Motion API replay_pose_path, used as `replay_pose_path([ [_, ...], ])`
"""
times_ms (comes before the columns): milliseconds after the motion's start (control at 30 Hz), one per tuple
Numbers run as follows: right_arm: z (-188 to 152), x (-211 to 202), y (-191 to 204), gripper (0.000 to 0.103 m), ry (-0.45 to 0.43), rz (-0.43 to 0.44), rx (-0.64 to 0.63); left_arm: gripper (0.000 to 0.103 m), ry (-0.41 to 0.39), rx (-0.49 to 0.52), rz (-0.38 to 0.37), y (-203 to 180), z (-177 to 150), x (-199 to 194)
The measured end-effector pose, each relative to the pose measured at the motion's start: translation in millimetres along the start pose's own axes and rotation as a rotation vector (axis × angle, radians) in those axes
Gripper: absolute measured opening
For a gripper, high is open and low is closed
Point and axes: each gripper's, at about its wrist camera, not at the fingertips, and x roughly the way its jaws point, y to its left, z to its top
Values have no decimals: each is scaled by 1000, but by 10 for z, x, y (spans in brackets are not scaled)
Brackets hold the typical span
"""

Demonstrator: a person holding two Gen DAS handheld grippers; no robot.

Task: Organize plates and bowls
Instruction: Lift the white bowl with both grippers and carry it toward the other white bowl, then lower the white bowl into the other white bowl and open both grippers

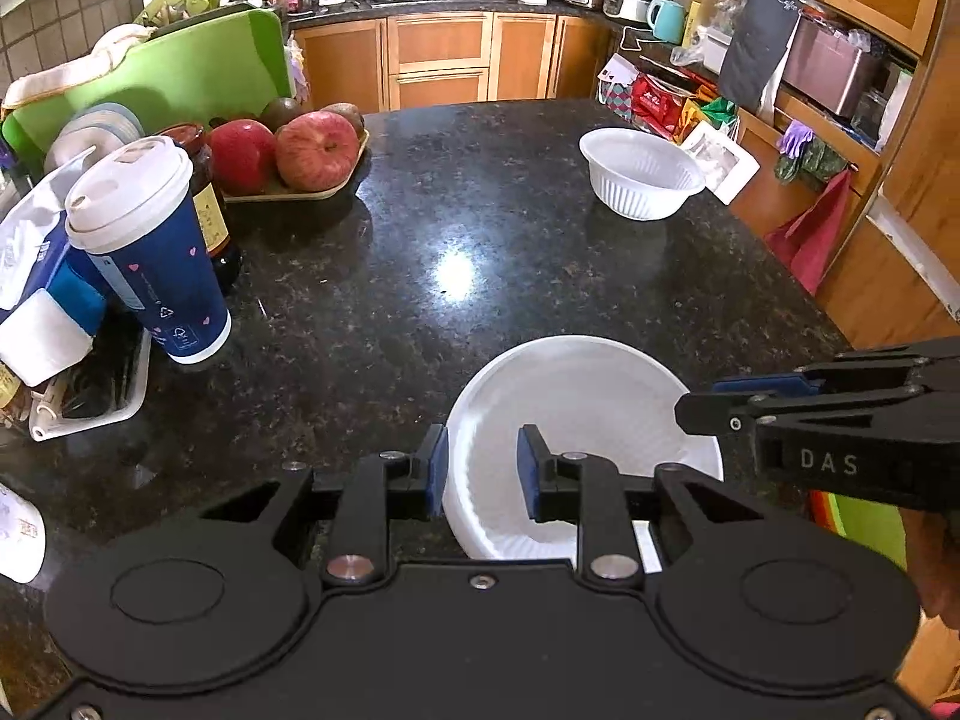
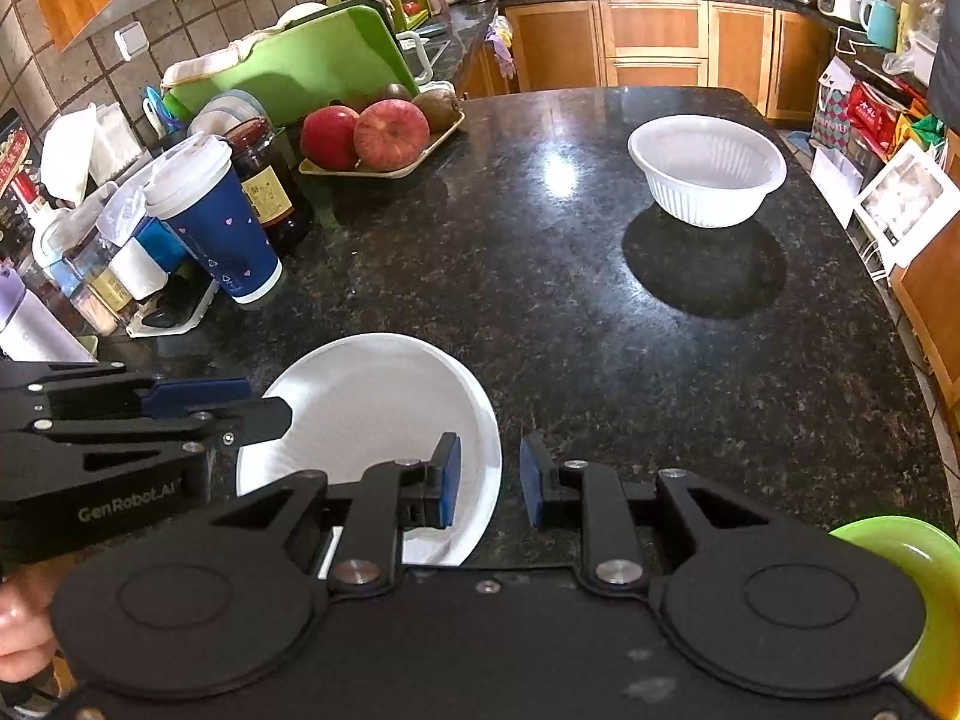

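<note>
Both grippers, left (image 1: 482,471) and right (image 2: 490,480), are straddling the white plate's (image 1: 576,396) rim, jaws narrow, not pinching it.

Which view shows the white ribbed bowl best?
The right wrist view: the white ribbed bowl sits larger there, with its rim, ribbed wall and shadow on the counter all visible. The left wrist view shows it whole too, but smaller, near the counter's far right edge.

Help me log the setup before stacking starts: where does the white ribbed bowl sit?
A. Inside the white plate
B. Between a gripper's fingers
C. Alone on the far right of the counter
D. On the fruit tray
C: the white ribbed bowl stands by itself on the dark counter, well apart from the white plate near the grippers.
</note>
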Motion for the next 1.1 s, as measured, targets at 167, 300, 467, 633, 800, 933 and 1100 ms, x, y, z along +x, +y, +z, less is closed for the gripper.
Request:
replay_pose_path([
  [167, -4, 49, -22, 25, 15, -9, 14, 35, 8, -2, 2, 25, -30, 45],
  [300, -9, 83, -35, 25, 27, -15, 24, 35, 26, -17, -8, 68, -46, 100],
  [467, -23, 161, -79, 25, 49, -23, 55, 35, 63, -58, -25, 156, -68, 218],
  [633, -36, 211, -99, 26, 60, -11, 82, 40, 102, -93, -45, 252, -83, 343],
  [800, -56, 234, -79, 26, 54, -17, 96, 42, 120, -102, -63, 282, -104, 395],
  [933, -76, 246, -46, 27, 44, -14, 96, 39, 92, -82, -89, 286, -102, 323],
  [1100, -82, 131, 41, 27, -7, 6, 107, 39, 1, -40, -126, 323, -81, 85],
])
